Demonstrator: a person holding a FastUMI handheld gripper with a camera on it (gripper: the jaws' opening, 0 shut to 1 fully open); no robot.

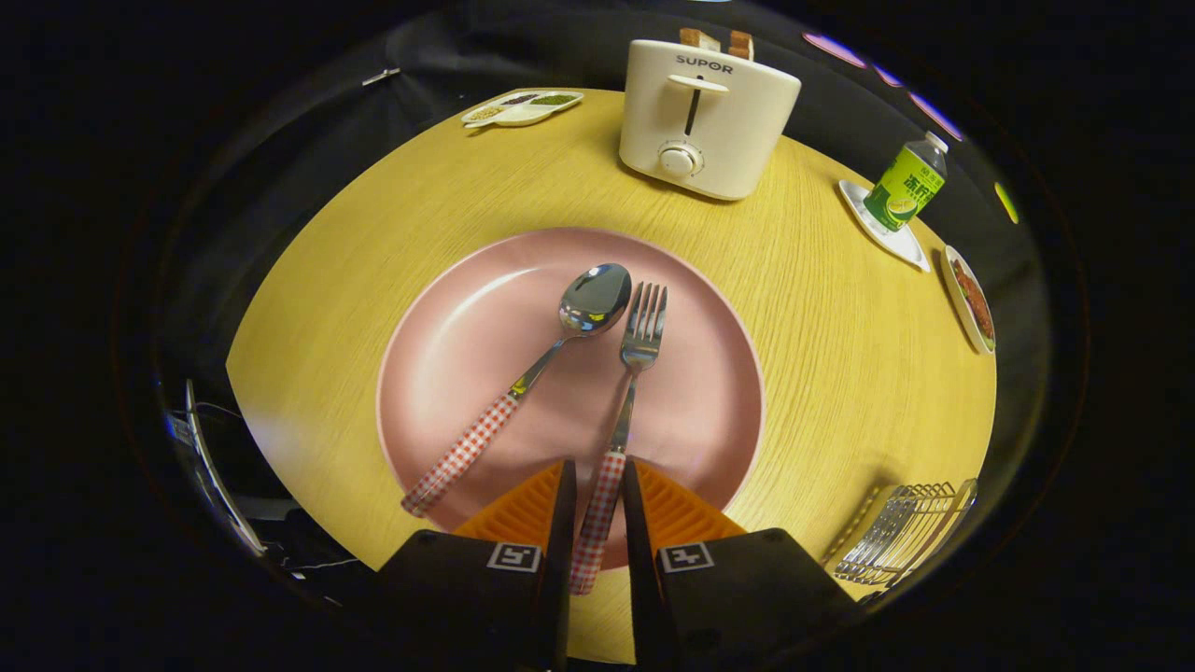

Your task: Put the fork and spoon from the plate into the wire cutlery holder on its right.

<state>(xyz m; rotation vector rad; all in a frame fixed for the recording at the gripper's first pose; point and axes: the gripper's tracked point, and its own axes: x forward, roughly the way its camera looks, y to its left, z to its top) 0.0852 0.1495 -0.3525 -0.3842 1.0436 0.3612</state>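
Nearest to me, the gripper [597, 509] has its jaws standing narrowly apart, one on each side of the checked handle of the fork [624, 411]. I cannot tell if both fingers [563, 523] already press on the handle; a thin gap seems to remain on each side, so I judge them not yet clamped.

The fork lies on the pink plate [448, 355], its handle end reaching over the near rim toward me and its tines pointing away. I expect it to be light and stiff. The metal neck is smooth and probably slippery, so the patterned handle is the better place to hold, and the jaws are there now. A grip near the handle's end may let the heavier head tip down when lifted, so I would close firmly.

The spoon [532, 373] lies just beside the fork on its left, slanted, its bowl near the tines but apart from them. The same kind of handle gives the same holding place.

The wire cutlery holder [901, 532] stands on the tabletop [840, 355] to the right of the plate. Farther away stand a toaster [705, 117] and a green bottle [906, 182].
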